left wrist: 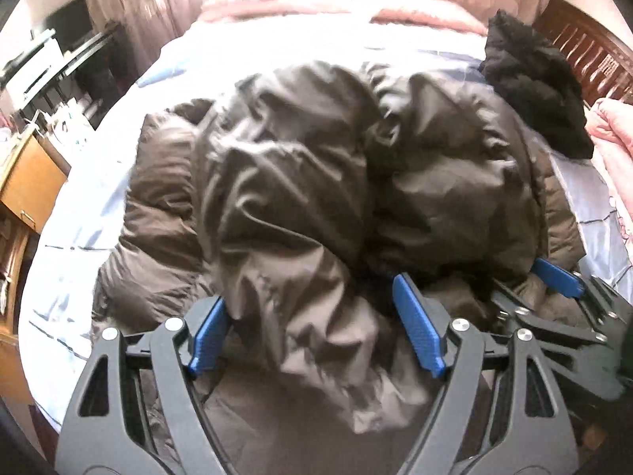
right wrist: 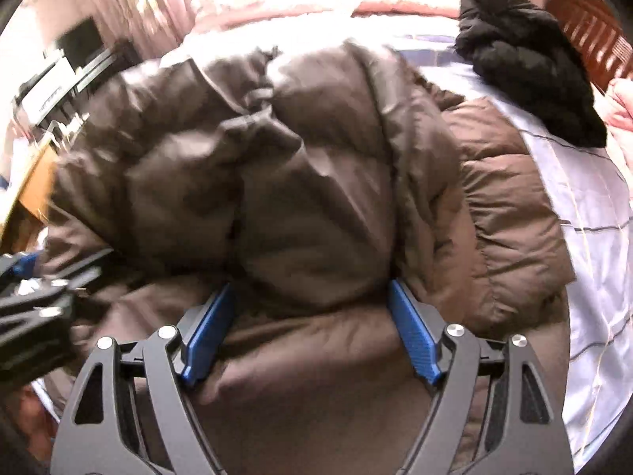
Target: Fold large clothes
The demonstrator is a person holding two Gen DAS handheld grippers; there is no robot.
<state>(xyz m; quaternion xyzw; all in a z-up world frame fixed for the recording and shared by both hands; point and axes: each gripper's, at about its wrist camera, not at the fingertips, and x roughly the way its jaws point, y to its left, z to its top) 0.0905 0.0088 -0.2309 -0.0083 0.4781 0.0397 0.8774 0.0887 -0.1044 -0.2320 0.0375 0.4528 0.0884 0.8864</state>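
Since the jacket (left wrist: 316, 182) is puffy, quilted and slick-shelled, it is judged light, soft and springy; it is heaped mid-bed (left wrist: 118, 206), partly folded; left gripper (left wrist: 312, 328) and right gripper (right wrist: 308, 328) are spread wide, fabric bulging between unpinched pads; a seam or hem edge is best pinched, not the loft.

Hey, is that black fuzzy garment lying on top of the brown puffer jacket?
No, the black fuzzy garment lies on the bed sheet beyond and to the right of the brown puffer jacket.
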